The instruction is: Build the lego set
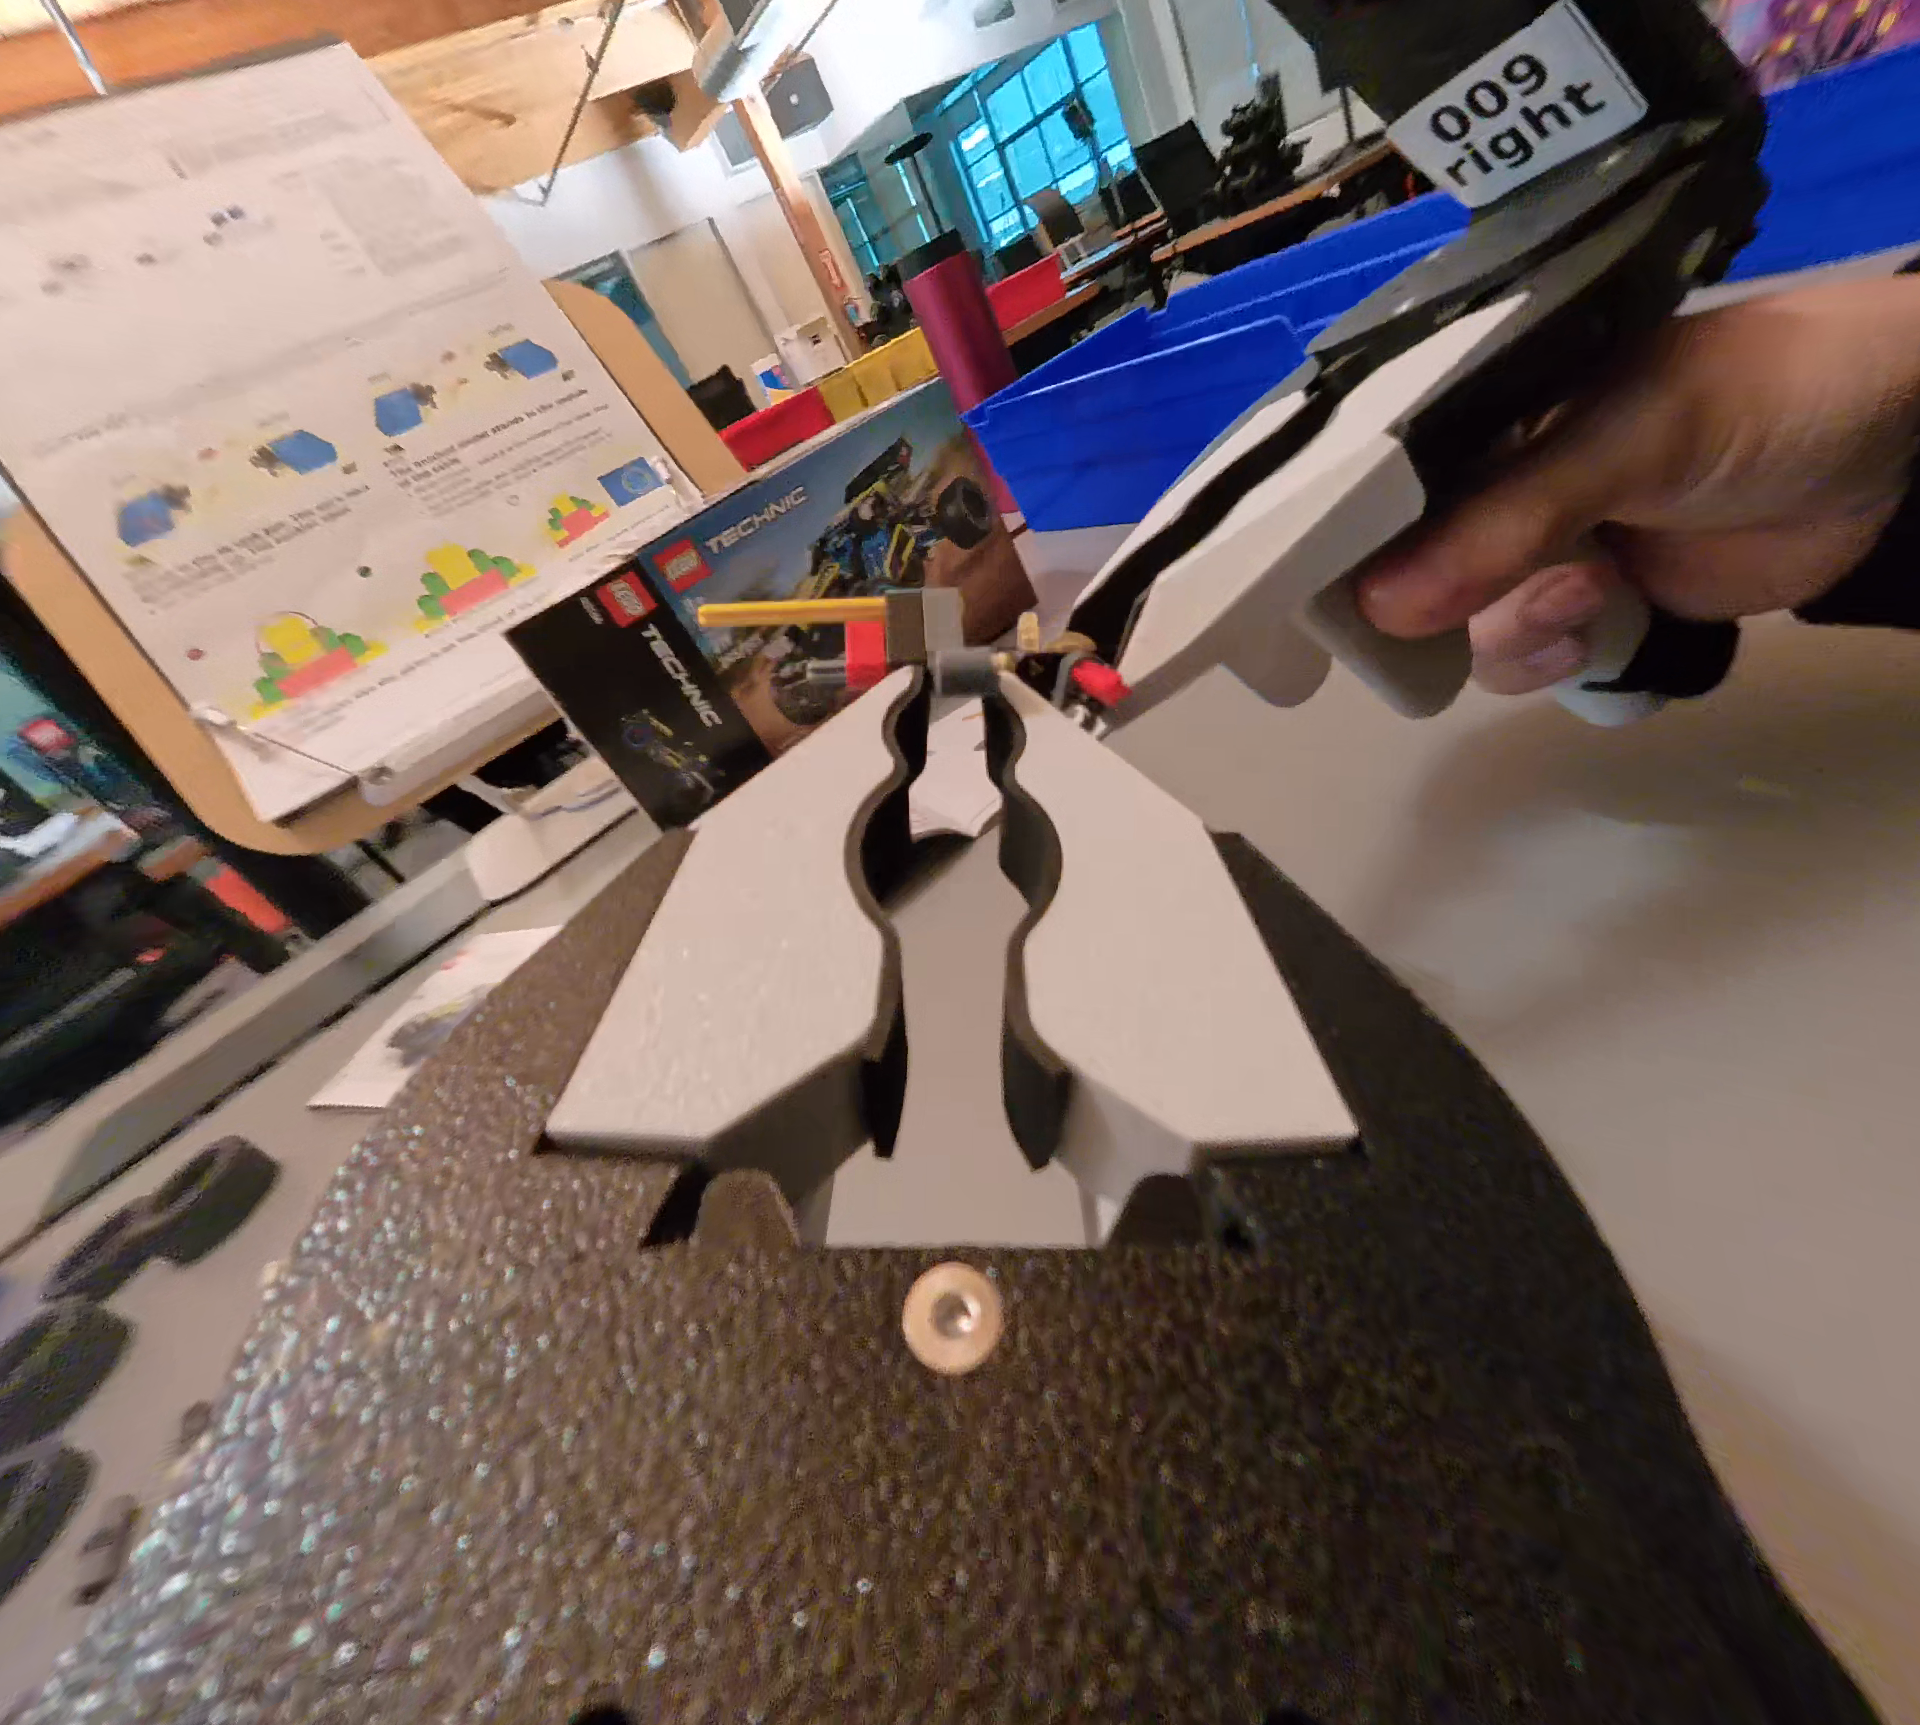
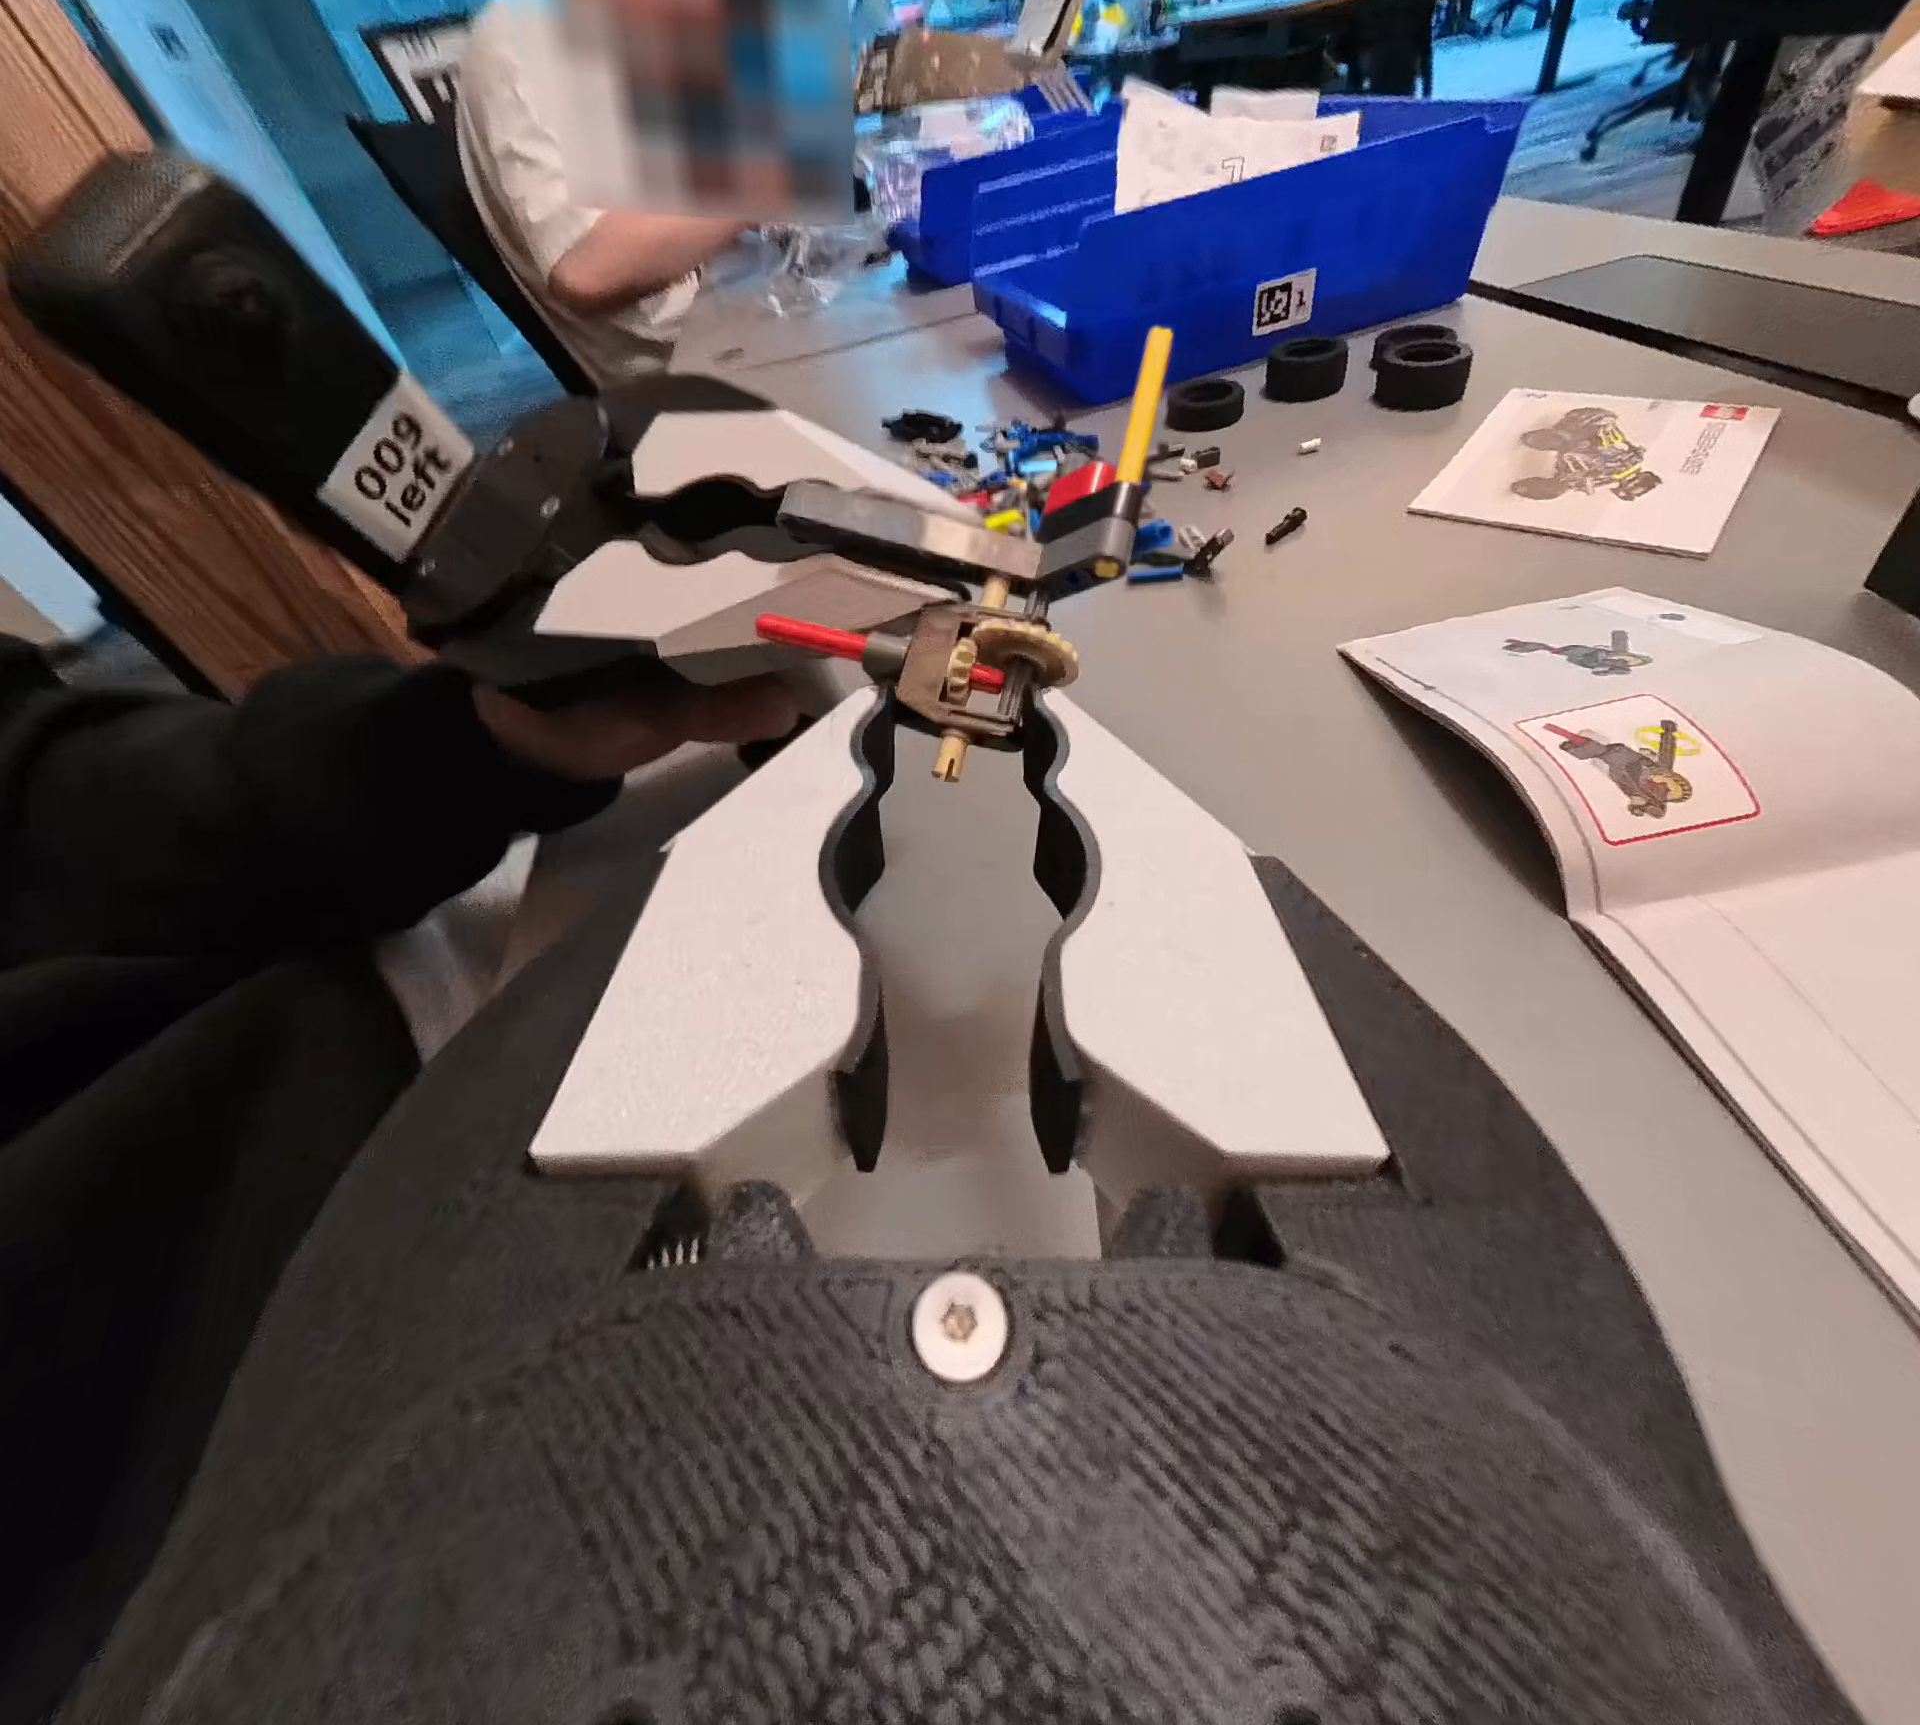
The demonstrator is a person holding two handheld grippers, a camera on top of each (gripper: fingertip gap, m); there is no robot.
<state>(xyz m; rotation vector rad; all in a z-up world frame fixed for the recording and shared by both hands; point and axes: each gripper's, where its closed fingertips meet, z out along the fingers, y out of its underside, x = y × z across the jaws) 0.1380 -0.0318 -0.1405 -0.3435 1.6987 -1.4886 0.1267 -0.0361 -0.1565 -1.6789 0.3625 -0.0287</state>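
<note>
Open-plan workshop, grey table (image 2: pixel 1351 740) in front, desks and big windows behind. Both grippers meet above the table on one small lego assembly (image 2: pixel 977 667).

Right gripper (image 2: pixel 956 719): fingers narrowed to a small gap, tips pinching the brown gear-frame part of the assembly from both sides. That frame carries a tan bevel gear (image 2: pixel 1039 657), a red axle (image 2: pixel 821 636) sticking out to the left, and a tan pin (image 2: pixel 951 756) poking down between the fingers.

Left gripper (image 1: pixel 951 688): fingers nearly pressed together, tips clamped on a grey connector at the other end of the same assembly. In the right wrist view it enters from the left, held by a hand in a black sleeve (image 2: pixel 312 792). Just beyond its tips sit a red-and-grey block (image 1: pixel 894 636) and a yellow axle (image 1: pixel 790 613) sticking out from it.

Right of the grippers, an open instruction booklet (image 2: pixel 1714 792) lies flat on the table. Farther back, a second booklet (image 2: pixel 1600 470), closed. A loose pile of small lego parts (image 2: pixel 1039 470) sits behind the assembly, with three black tyres (image 2: pixel 1309 371) beyond it, just before a blue bin (image 2: pixel 1195 283).

Left wrist view: the lego box (image 1: pixel 748 615) stands beyond the fingertips, a propped instruction poster (image 1: pixel 281 428) to its left, blue bins behind. A seated person (image 2: pixel 582 200) shows at the far side of the table.
</note>
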